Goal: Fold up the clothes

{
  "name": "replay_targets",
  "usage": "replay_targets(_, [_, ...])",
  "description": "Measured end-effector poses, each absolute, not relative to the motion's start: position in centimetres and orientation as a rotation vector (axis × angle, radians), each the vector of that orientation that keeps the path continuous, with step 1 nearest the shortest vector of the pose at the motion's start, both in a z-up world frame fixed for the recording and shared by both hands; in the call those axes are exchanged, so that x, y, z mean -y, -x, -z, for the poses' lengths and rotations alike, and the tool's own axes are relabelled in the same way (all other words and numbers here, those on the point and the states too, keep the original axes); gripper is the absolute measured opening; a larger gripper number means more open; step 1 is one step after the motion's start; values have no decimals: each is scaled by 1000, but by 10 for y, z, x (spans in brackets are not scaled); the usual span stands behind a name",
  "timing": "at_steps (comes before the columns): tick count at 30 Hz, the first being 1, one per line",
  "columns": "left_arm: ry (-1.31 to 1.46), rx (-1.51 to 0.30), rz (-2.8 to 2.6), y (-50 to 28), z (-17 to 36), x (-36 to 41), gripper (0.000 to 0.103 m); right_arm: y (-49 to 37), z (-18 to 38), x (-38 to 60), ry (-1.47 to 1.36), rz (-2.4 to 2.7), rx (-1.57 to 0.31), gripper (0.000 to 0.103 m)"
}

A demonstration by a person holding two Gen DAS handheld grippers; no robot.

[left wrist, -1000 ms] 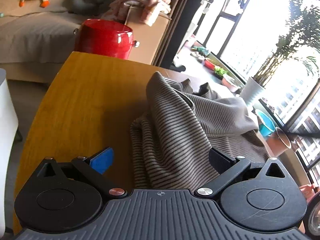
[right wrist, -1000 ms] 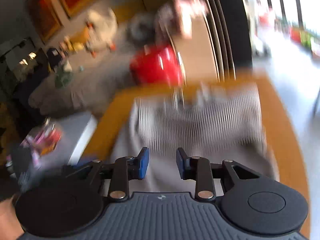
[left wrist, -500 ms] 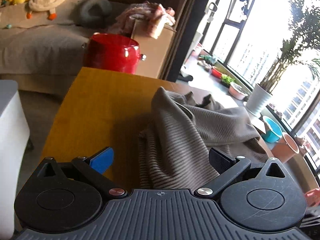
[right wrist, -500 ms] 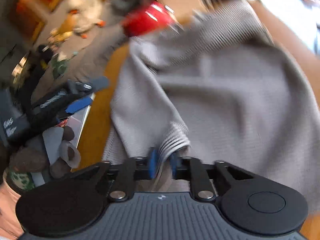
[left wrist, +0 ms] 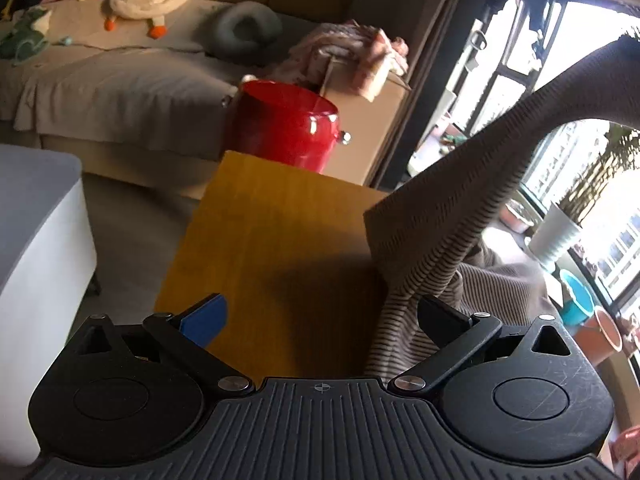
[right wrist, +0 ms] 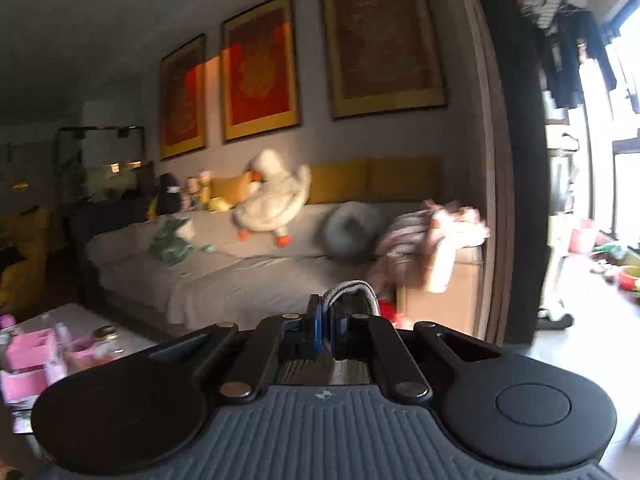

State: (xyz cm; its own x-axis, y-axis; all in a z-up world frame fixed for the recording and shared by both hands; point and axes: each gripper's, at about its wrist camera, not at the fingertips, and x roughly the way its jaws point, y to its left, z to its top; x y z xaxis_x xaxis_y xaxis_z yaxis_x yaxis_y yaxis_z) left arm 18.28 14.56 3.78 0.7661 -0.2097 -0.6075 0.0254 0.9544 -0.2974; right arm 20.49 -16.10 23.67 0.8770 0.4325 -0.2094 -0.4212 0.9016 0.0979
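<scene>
In the left wrist view, the left gripper (left wrist: 320, 316) was held low over the tabletop (left wrist: 280, 240) with its fingers (left wrist: 204, 314) spread wide and nothing between them. The striped garment (left wrist: 452, 240) was seen at the right side: one part was lifted up in a tight band toward the upper right, and the rest was left bunched on the tabletop just beside the right finger. A red pot (left wrist: 286, 132) was seen beyond the far edge of the tabletop.

In the right wrist view, the right gripper (right wrist: 325, 326) was pointed at the sofa (right wrist: 240, 276) and its fingers were pressed together on a ribbed edge of the garment, which stood out as a small loop above them. The tabletop could not be seen here.

The step was judged to be the lifting of the garment so that it could be opened out. To do it well, the grip on the edge should be kept firm, the lift should be made slowly, and a second edge of the hanging cloth should be taken by the free left gripper before anything is laid flat.
</scene>
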Motion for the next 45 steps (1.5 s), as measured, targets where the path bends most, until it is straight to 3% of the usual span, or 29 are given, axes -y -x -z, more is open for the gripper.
replay_targets(11, [176, -719, 322, -216, -32, -60, 103, -260, -68, 271, -98, -156, -648, 4])
replay_targets(13, [155, -699, 381, -216, -35, -47, 103, -259, -50, 278, -82, -128, -691, 11])
replay_targets(15, [126, -680, 422, -219, -37, -36, 103, -252, -48, 279, -51, -84, -669, 29])
replay_targets(17, [98, -665, 437, -223, -35, -27, 103, -242, -56, 276, -15, -30, -593, 34])
replay_targets(20, [77, -654, 439, -234, -26, -15, 103, -227, -67, 264, -49, -79, -470, 50])
replay_targets(21, [70, -652, 426, -236, -21, -13, 103, -225, -67, 260, -77, -126, -463, 50])
replay_targets(29, [27, -650, 363, -242, 0, -11, 103, -238, -32, 247, -119, 0, -652, 46])
replay_targets(30, [33, -649, 363, -241, -1, -13, 103, -240, -31, 248, -134, -18, -675, 27])
replay_targets(32, [55, -643, 355, -241, -5, -18, 103, -240, -37, 245, -119, -77, -669, 4])
replay_targets(37, [116, -578, 336, -238, -18, -26, 103, -231, -102, 229, -34, -223, -395, 3])
replay_targets(40, [135, -547, 363, -236, -22, -24, 103, -236, -119, 234, -20, -216, -324, 3])
replay_targets(42, [136, -553, 379, -238, -20, -23, 103, -247, -103, 245, -27, -189, -360, 4])
replay_targets(45, [103, -596, 381, -246, -3, -21, 103, -265, -55, 264, -60, -101, -564, 7])
